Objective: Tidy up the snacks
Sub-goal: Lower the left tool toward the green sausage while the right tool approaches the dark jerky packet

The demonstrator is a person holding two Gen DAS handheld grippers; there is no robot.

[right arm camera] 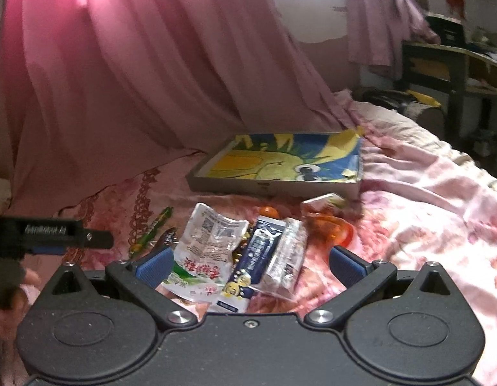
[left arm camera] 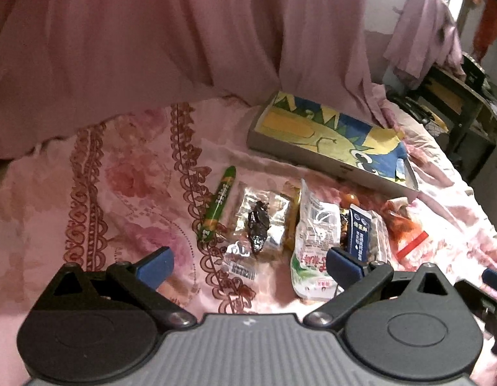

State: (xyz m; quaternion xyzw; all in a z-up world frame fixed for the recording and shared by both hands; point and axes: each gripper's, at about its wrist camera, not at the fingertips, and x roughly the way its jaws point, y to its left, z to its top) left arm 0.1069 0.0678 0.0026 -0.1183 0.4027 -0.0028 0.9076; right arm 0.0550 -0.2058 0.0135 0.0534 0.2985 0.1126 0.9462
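Snacks lie in a loose heap on a pink floral bedsheet. In the left wrist view I see a green stick pack (left arm camera: 219,203), a clear pack with a dark snack (left arm camera: 259,225), a white pouch (left arm camera: 314,241), a navy pack (left arm camera: 361,231) and an orange-red bag (left arm camera: 404,225). Beyond them lies a shallow grey box (left arm camera: 332,143) lined with a blue and yellow picture. My left gripper (left arm camera: 248,267) is open just short of the heap. My right gripper (right arm camera: 248,265) is open over the white pouch (right arm camera: 206,241) and navy pack (right arm camera: 255,257), holding nothing. The box (right arm camera: 274,169) lies behind.
A pink curtain (left arm camera: 184,32) hangs along the far side of the bed. A dark desk (right arm camera: 454,61) with clutter stands at the right, past the bed's edge. The left gripper's body (right arm camera: 49,234) and a hand show at the left of the right wrist view.
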